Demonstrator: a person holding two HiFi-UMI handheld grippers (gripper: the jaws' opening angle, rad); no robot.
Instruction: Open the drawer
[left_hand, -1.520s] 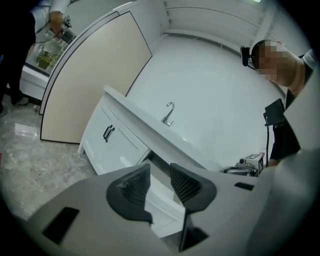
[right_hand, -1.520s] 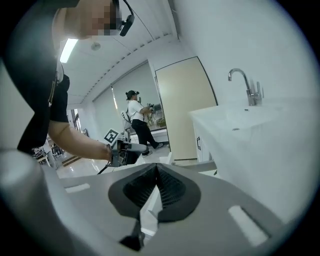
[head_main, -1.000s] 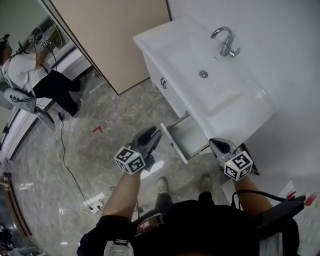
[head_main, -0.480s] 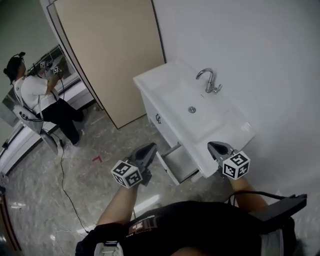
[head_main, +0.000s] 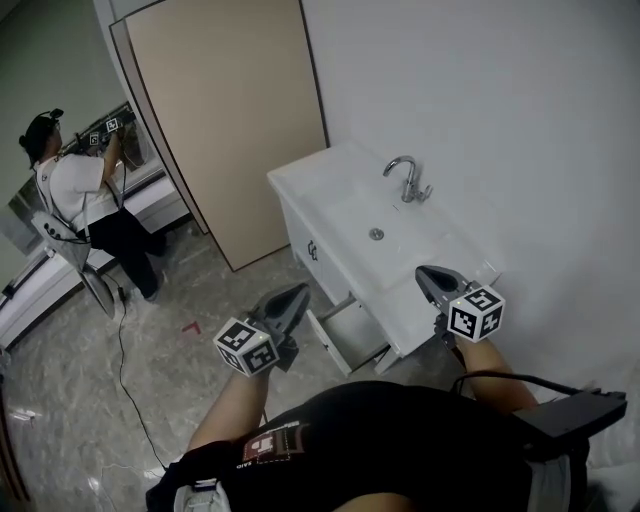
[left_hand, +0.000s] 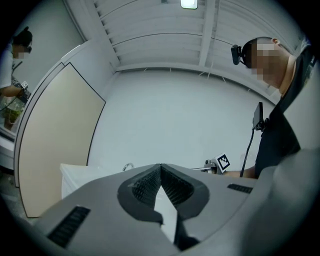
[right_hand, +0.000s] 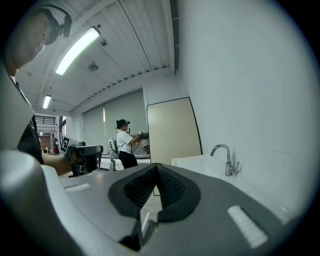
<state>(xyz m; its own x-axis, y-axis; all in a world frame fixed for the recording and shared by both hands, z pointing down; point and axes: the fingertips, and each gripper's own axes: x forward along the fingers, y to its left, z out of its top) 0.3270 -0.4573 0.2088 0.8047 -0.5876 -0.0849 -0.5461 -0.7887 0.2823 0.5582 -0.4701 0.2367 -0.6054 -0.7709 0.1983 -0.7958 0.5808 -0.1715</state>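
The white vanity (head_main: 300, 185) stands against the wall, and its lower drawer (head_main: 343, 336) is pulled out and hangs open, seen from above. My left gripper (head_main: 297, 293) is raised to the left of the drawer, apart from it. Its jaws have just been closing and are shut with nothing between them; in the left gripper view its tips (left_hand: 160, 167) meet. My right gripper (head_main: 424, 272) hovers over the vanity's near end, shut and empty, and the right gripper view shows its tips (right_hand: 157, 165) closed together too.
A chrome faucet (head_main: 405, 180) rises at the back of the basin. A beige door panel (head_main: 225, 120) leans on the wall to the left. Another person (head_main: 75, 190) works at the far left beside a counter. A cable (head_main: 125, 350) runs over the marble floor.
Both grippers have risen away from the open drawer, and the head view has lifted to show more wall. The left jaws went from open to shut.
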